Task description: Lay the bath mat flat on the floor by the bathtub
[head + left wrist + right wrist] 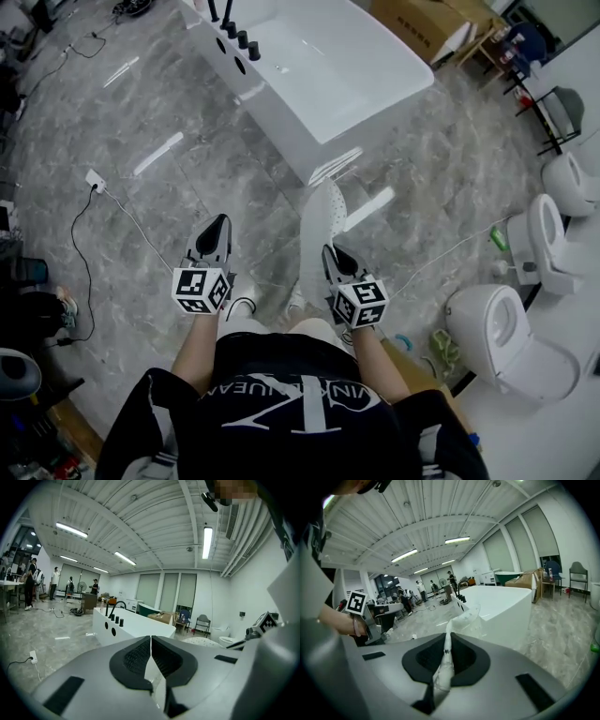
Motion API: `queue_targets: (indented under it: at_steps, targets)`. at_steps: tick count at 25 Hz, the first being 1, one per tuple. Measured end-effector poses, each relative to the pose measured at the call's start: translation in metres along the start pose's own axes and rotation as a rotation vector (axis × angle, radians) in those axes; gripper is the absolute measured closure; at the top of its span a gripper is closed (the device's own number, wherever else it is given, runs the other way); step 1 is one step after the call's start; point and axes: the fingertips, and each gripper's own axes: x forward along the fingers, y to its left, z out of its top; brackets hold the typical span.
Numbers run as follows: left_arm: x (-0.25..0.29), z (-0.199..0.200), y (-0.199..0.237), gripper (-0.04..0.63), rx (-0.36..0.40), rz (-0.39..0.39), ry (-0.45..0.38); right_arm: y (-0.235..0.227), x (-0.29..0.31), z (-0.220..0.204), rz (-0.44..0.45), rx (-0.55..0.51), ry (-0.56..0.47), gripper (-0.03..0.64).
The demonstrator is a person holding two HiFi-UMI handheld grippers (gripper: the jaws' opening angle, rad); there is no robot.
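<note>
R gripper (330, 251) is clamped on the edge of the bath mat (323, 217), thin, floppy, curling up off the floor (187, 187) near the bathtub (319, 56); L gripper (217, 225) jaws closed, prob. empty, so grab the opposite edge.

Large indoor test hall, bathroom mock-up. Freestanding white bathtub (309, 66) on grey marble-look floor (187, 178), upper centre; toilets (511, 342) lined along right edge. Loose cables (84, 244) left, cardboard box (412, 23) top. Open ceiling, strip lights (206, 541), people (29, 581) standing far left.
</note>
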Motion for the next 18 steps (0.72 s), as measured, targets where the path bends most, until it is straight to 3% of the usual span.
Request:
queue_targets:
  at_steps: [5, 18]
  targets:
    - [0.01, -0.006, -0.019, 0.574, -0.003, 0.04, 0.009, -0.021, 0.011, 0.006, 0.071, -0.042, 0.027, 0.581]
    - [0.007, -0.025, -0.013, 0.574, -0.021, 0.108, 0.036, -0.056, 0.039, -0.006, 0.066, -0.095, 0.095, 0.581]
